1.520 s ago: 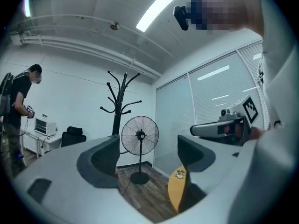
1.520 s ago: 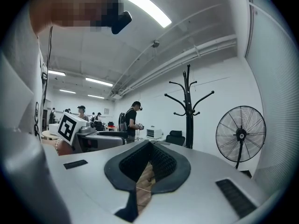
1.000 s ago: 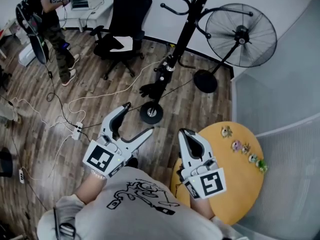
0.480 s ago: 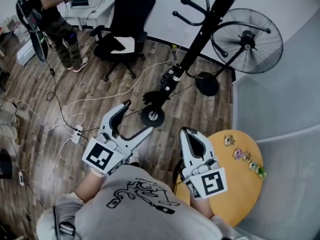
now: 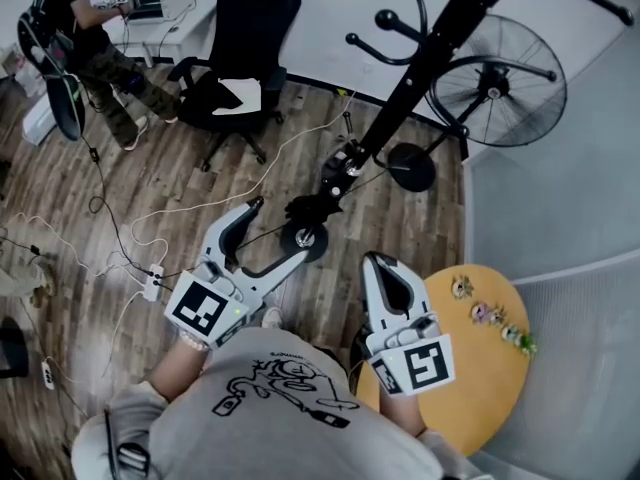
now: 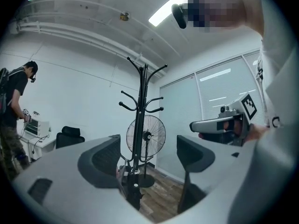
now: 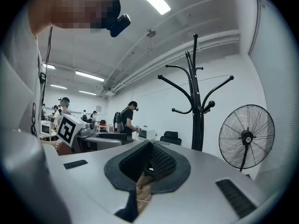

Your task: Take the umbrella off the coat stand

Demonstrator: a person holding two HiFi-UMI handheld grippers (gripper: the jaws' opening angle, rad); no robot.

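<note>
While both grippers point level at the stand (image 5: 405,108), we log the surroundings first. Fan (image 5: 492,80) sits just behind the stand, its foot near the stand's base (image 5: 303,238). Chair (image 5: 245,38) is to the left of that; farther left, a person (image 5: 95,48) is at a desk (image 5: 150,8). White cables (image 5: 130,218) and a power strip (image 5: 152,281) trail over the wood floor (image 5: 80,168) between us and the base. Round yellow table (image 5: 490,378) is close at our right, partly under the right gripper (image 5: 380,263), with a pale partition (image 5: 540,218) beyond it.

Umbrella (image 5: 312,206): black and folded, it hangs low on the pole, just above the base. From the left gripper view it lines up in the gap between the jaws, but well apart from them.

Hands: left gripper (image 5: 280,232) is held out level, its jaws wide apart with nothing in them. The right gripper is level beside it, jaws closed together on nothing. We see both short of the stand.

The table carries a short row of small figurines (image 5: 490,313) near its far edge.
</note>
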